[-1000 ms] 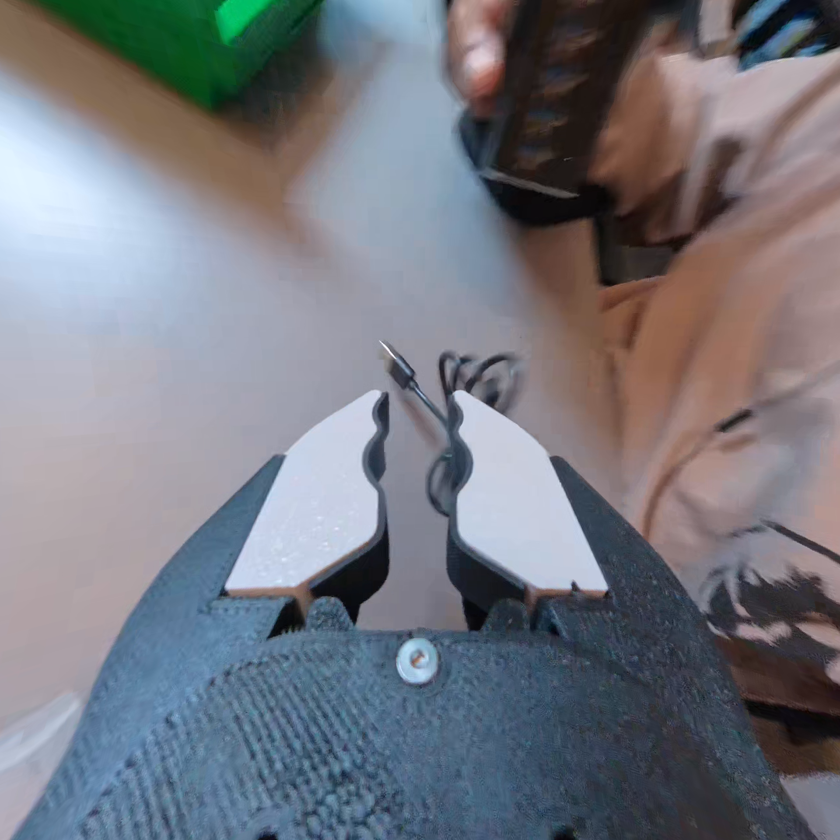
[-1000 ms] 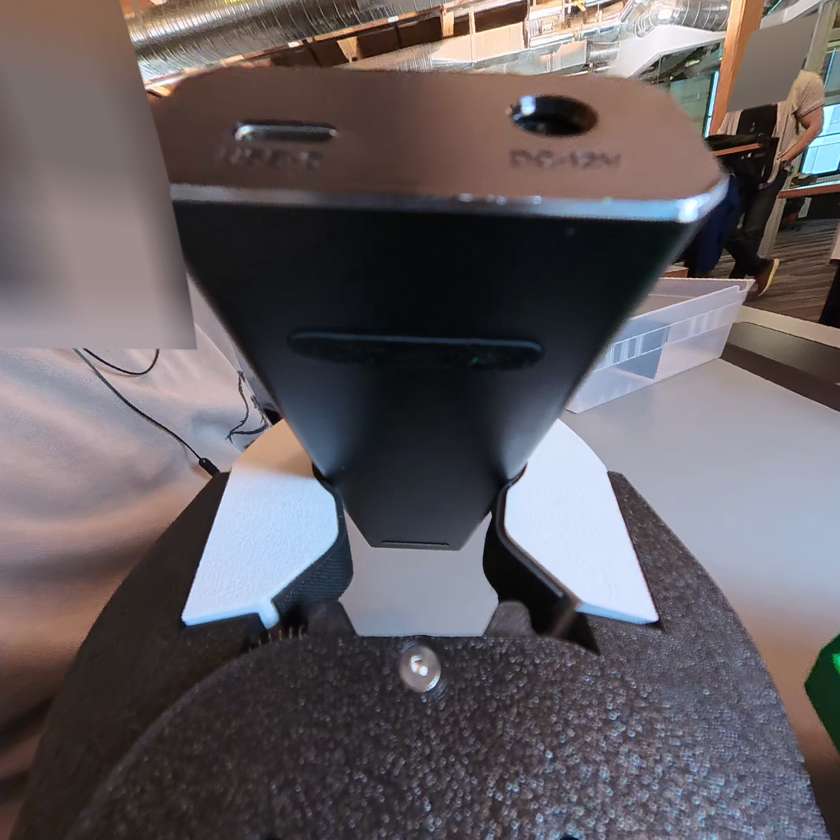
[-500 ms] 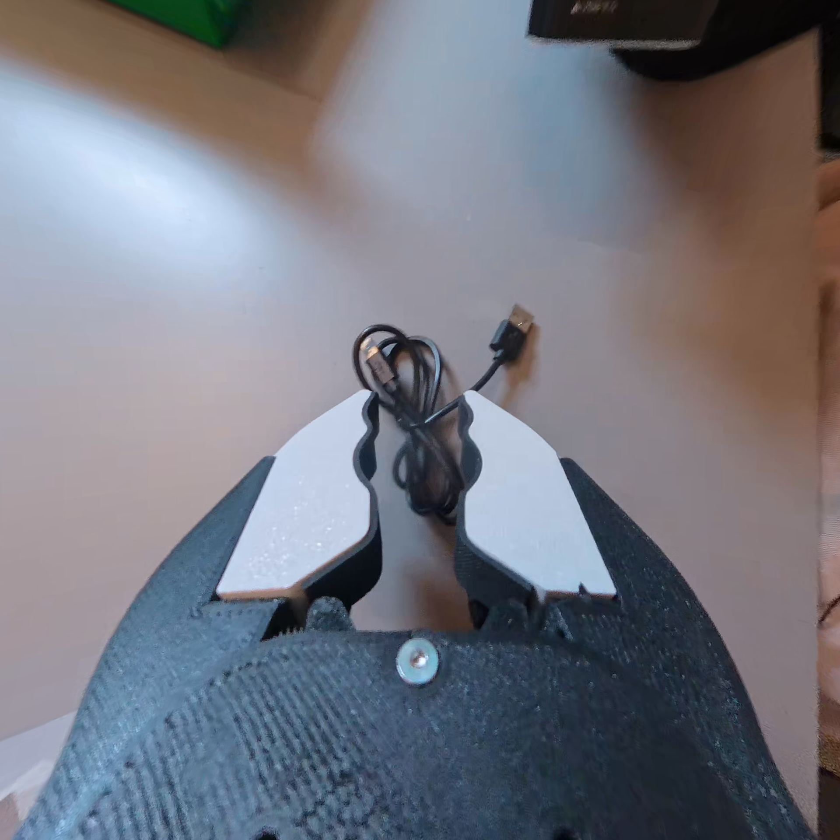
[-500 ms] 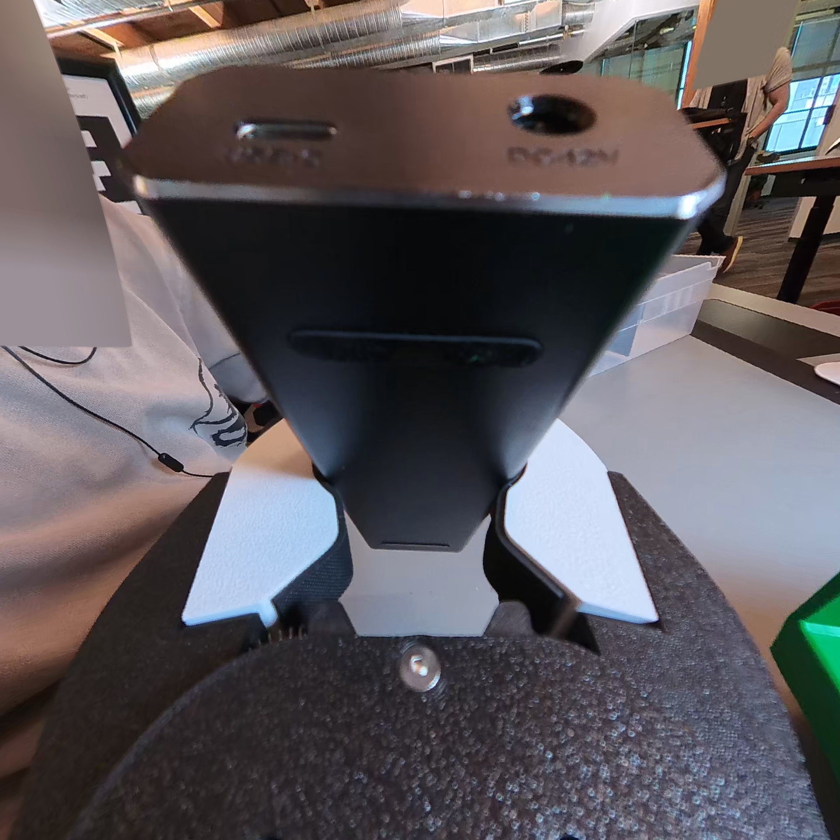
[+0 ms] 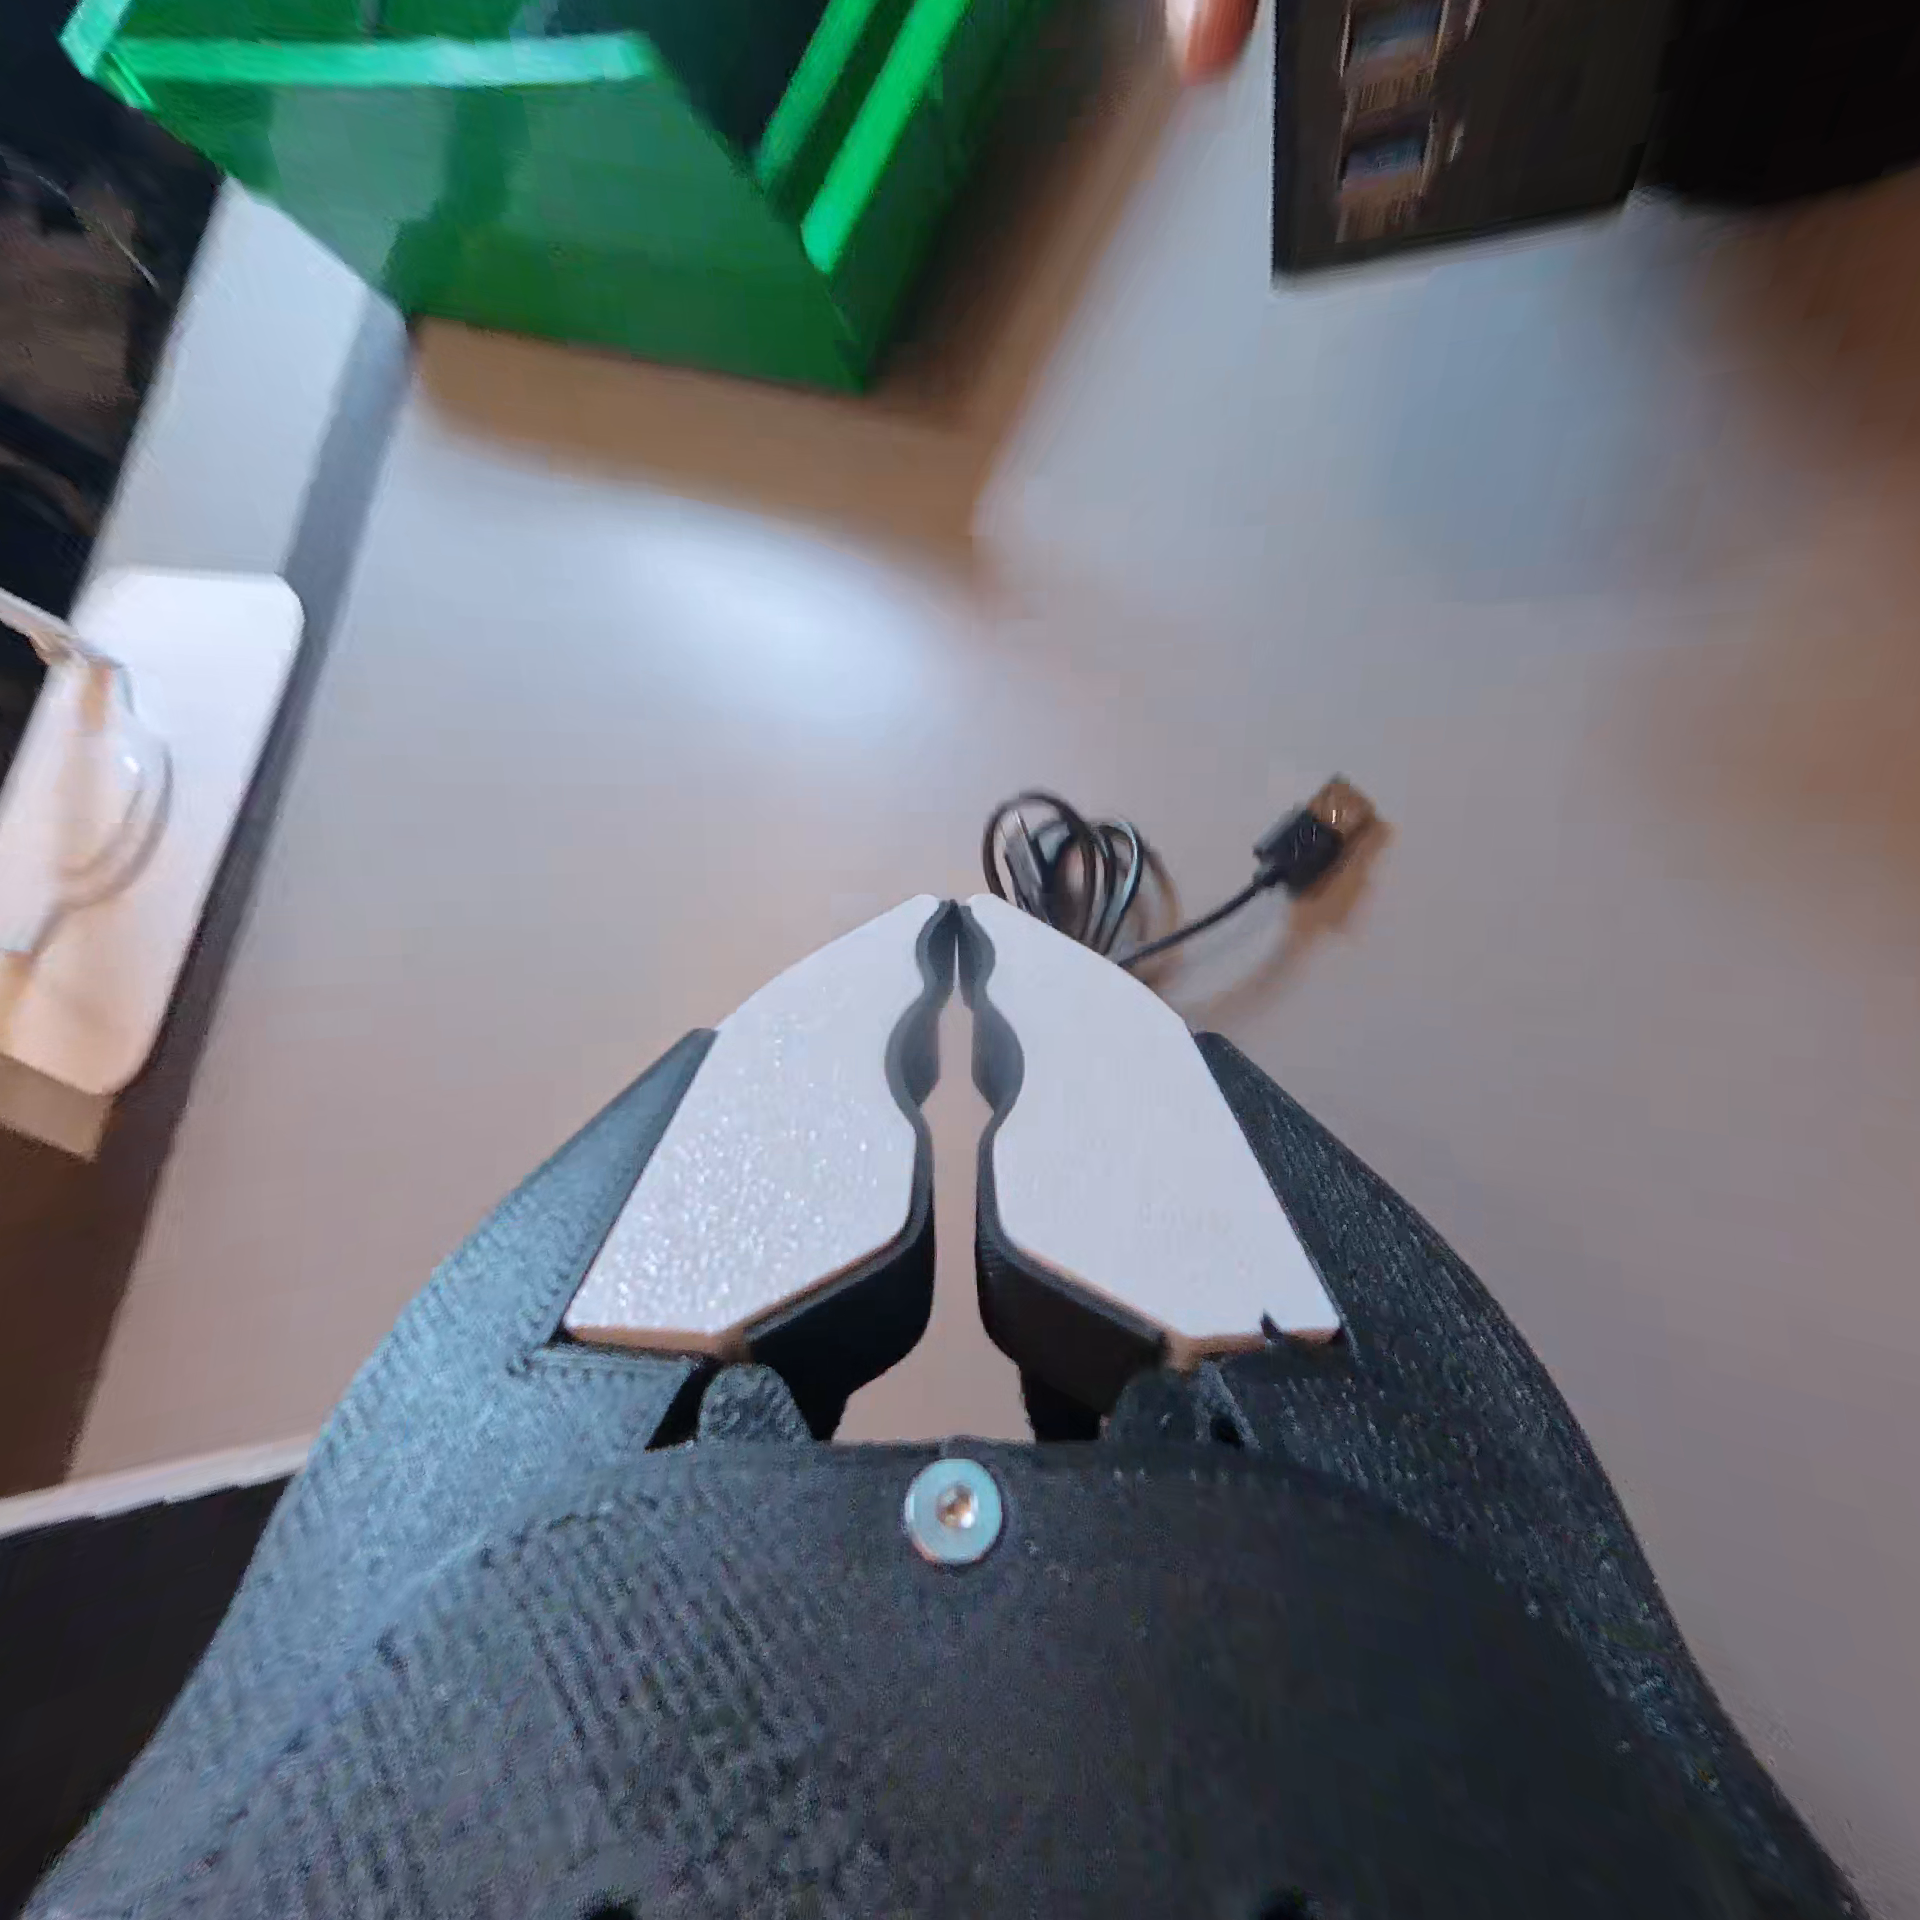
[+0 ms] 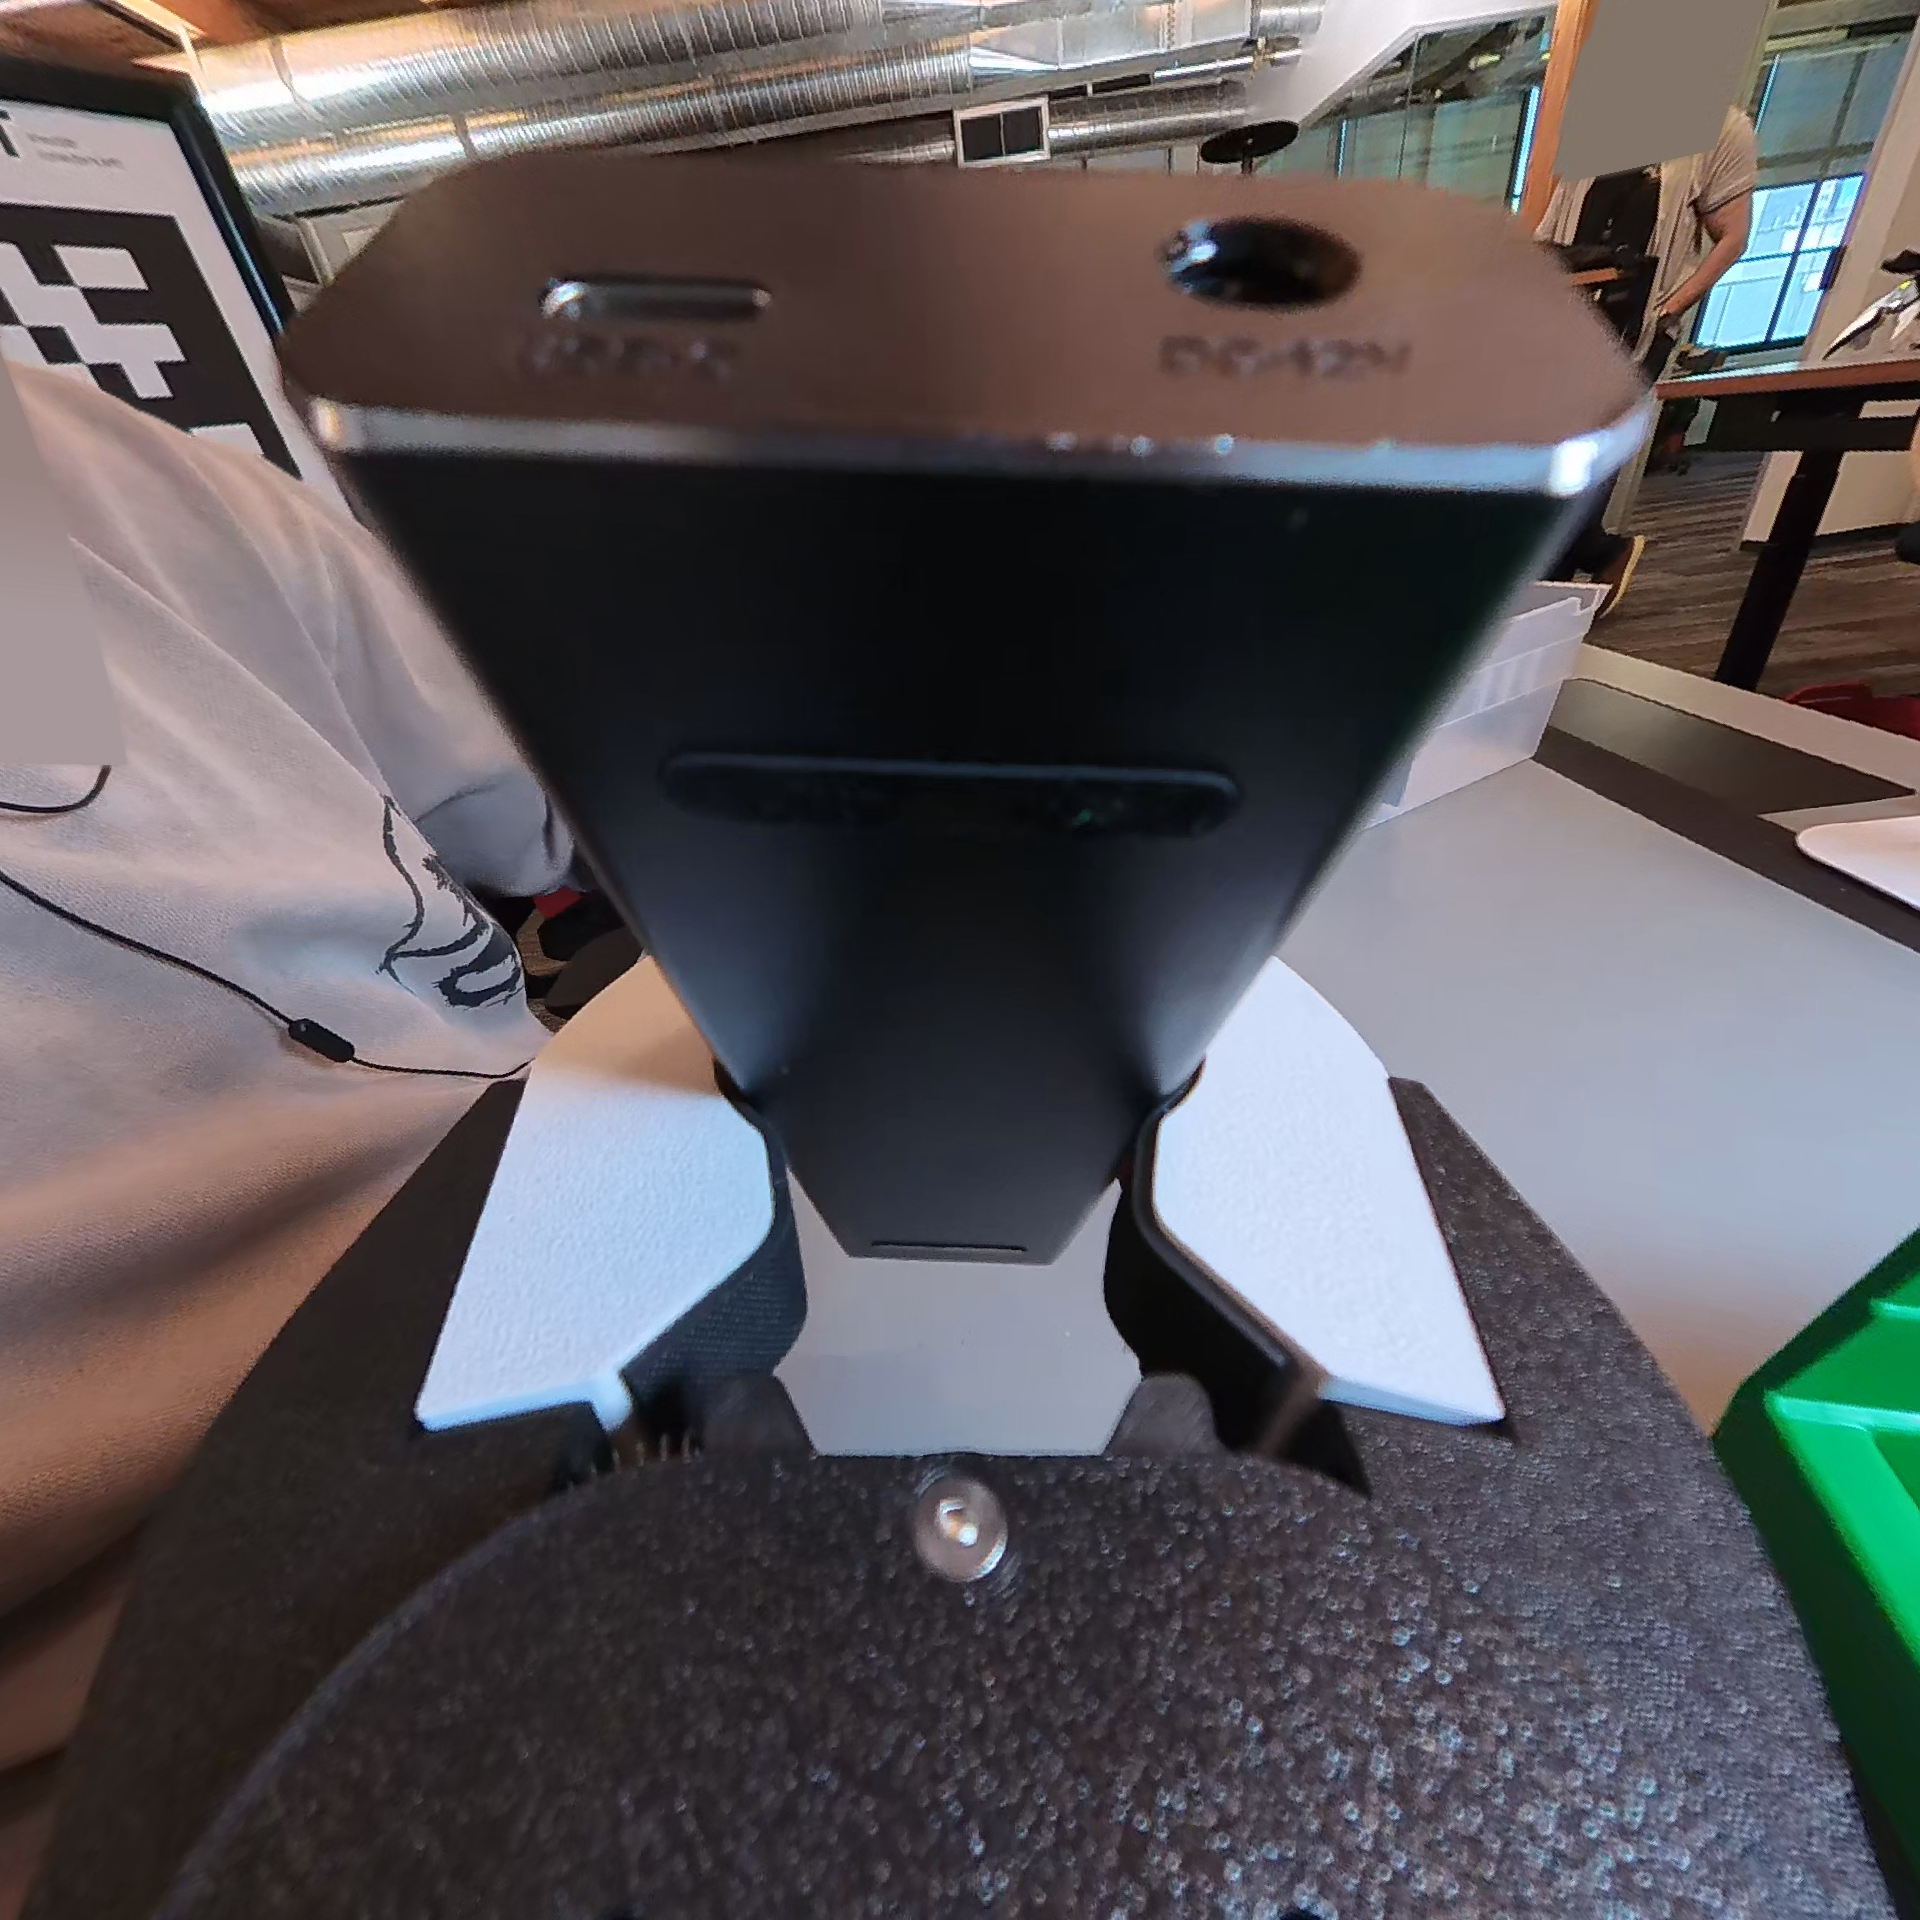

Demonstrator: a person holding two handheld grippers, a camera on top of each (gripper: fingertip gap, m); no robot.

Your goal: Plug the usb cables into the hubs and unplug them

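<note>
My left gripper (image 5: 954,914) has closed empty and drawn back from the coiled thin black USB cable (image 5: 1081,868) lying limp on the beige tabletop (image 5: 623,727). My right gripper (image 6: 956,1122) clamps the rigid black metal hub (image 6: 956,644). Though blurred, the cable's stiff plug (image 5: 1311,837) seems the best hold.

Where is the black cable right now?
In the left wrist view, the black cable lies coiled on the table, just beyond the shut left tongs, slightly right.

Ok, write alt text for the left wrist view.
The left hand-held gripper, jaws shut and empty, hangs above a pale table just short of a coiled black USB cable. A green bin stands beyond, and a dark hub at upper right.
</note>
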